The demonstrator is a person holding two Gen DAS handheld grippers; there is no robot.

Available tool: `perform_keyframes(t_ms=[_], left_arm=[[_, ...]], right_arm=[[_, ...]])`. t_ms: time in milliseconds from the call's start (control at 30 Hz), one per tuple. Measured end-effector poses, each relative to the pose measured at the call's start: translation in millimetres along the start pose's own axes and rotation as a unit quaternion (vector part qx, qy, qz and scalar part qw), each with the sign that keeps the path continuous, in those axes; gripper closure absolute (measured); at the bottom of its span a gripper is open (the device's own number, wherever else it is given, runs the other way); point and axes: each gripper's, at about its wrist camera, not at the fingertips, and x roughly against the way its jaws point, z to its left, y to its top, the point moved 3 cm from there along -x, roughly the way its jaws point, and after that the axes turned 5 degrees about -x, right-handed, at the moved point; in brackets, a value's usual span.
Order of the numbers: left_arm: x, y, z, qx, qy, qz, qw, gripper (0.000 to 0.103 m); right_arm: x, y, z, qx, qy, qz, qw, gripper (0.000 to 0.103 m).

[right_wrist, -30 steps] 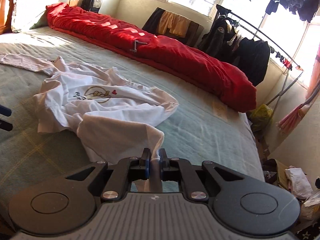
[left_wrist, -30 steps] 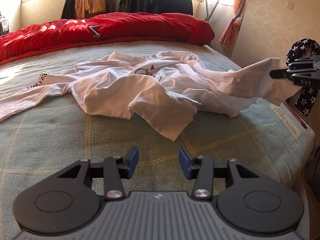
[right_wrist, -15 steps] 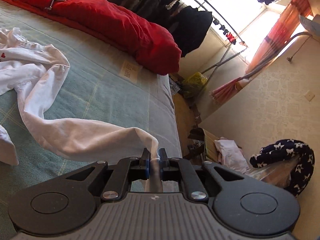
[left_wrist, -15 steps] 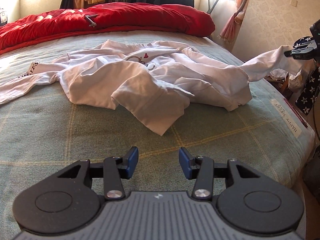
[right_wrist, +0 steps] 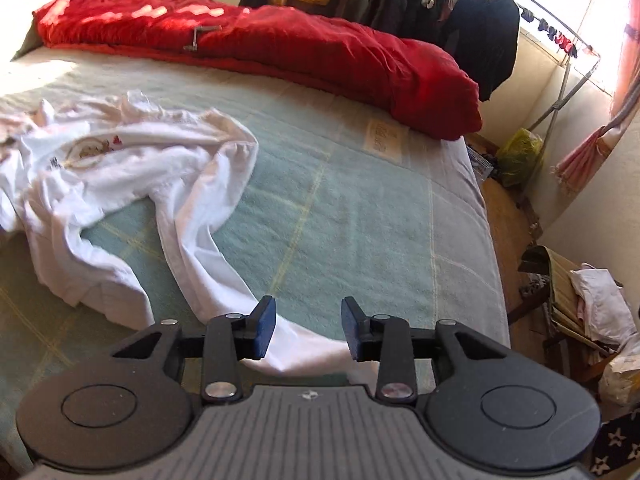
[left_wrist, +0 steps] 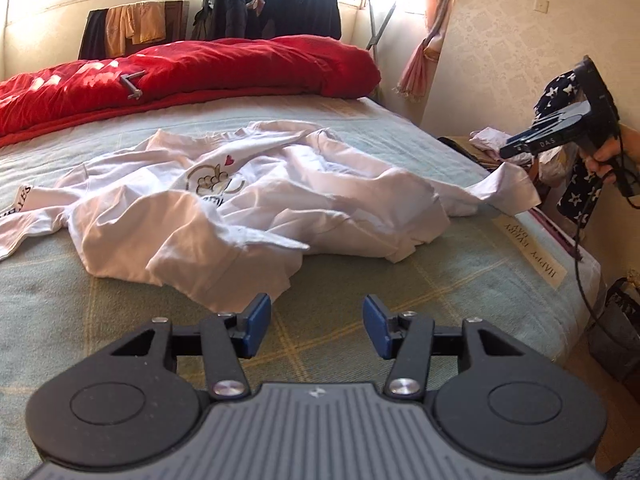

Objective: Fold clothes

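Note:
A white long-sleeved shirt [left_wrist: 256, 204] with a heart print lies crumpled on the green bed [left_wrist: 460, 280]. One sleeve [right_wrist: 208, 264] stretches toward the bed's right edge, its cuff [left_wrist: 510, 188] lying flat there. My right gripper [right_wrist: 308, 330] hovers open just above that cuff with nothing between its fingers; in the left wrist view a hand holds this right gripper [left_wrist: 516, 146] beyond the bed edge. My left gripper [left_wrist: 316, 326] stands open over the blanket, just short of the shirt's near hem.
A red duvet [left_wrist: 192, 68] lies bunched along the far side of the bed. Dark clothes hang on a rack [left_wrist: 288, 4] by the window. A chair with white laundry [right_wrist: 592, 304] and a star-print cloth [left_wrist: 580, 188] stand right of the bed.
My right gripper opened and let go of the sleeve, which dropped onto the bed near the right edge. The left gripper stayed open and drew slightly nearer the shirt.

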Motion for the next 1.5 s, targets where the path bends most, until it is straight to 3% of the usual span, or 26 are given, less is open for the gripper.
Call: perform_keyframes(t_ms=[133,267,467,667,733,767,800,867,967,1267,1333,1400,1500], left_arm=[[-14.0,12.7,-8.5,-0.007,-0.003,-0.008,0.9999,0.043],[-27.7,16.8,-11.1,-0.004,-0.008,-0.005,0.9999,0.043],[-37.7,13.4,-7.2,-0.02,0.0,0.006,0.9998,0.043],[-46.1,12.5,-2.5,-0.03,0.003,0.003,0.9995,0.043],[-48.3,12.4,-2.6,-0.032,-0.001,0.0,0.9995,0.043],[-49.5,12.5,-2.7,-0.032,-0.003,0.0,0.9995,0.043],[-50.7,12.6,-2.7,-0.032,-0.004,-0.001,0.9995,0.043],[-51.6,12.5,-3.0,-0.033,-0.005,-0.002,0.9995,0.043],[-48.8,13.6,-1.8,-0.034,-0.004,-0.007,0.9994,0.043],[-41.4,16.6,5.2,-0.029,0.006,-0.018,0.9994,0.042],[-41.2,16.5,7.1,-0.029,0.009,-0.017,0.9994,0.042],[-39.3,15.1,9.5,-0.027,0.012,-0.015,0.9994,0.042],[-35.4,13.6,10.8,-0.03,0.011,-0.018,0.9993,0.042]], right_arm=[[-34.6,29.0,10.4,-0.033,0.062,-0.024,0.997,0.064],[-110.2,43.1,25.6,-0.064,0.098,0.004,0.993,0.072],[-186.7,41.3,46.1,-0.107,0.136,0.026,0.985,0.071],[-188.2,34.5,58.1,-0.101,0.129,0.01,0.986,0.072],[-184.8,32.5,60.1,-0.098,0.135,0.016,0.986,0.081],[-182.3,33.8,62.0,-0.094,0.133,0.015,0.987,0.095],[-179.7,35.1,63.8,-0.09,0.131,0.013,0.987,0.098],[-174.5,37.8,67.5,-0.082,0.126,0.01,0.989,0.099],[-170.3,52.1,61.4,-0.07,0.082,-0.015,0.994,0.099],[-200.9,98.2,20.8,-0.066,-0.047,-0.032,0.996,0.099],[-211.8,98.6,15.2,-0.083,-0.057,-0.018,0.995,0.098],[-219.9,91.9,9.1,-0.121,-0.022,0.014,0.992,0.098],[-196.5,80.8,1.3,-0.138,0.004,-0.018,0.99,0.089]])
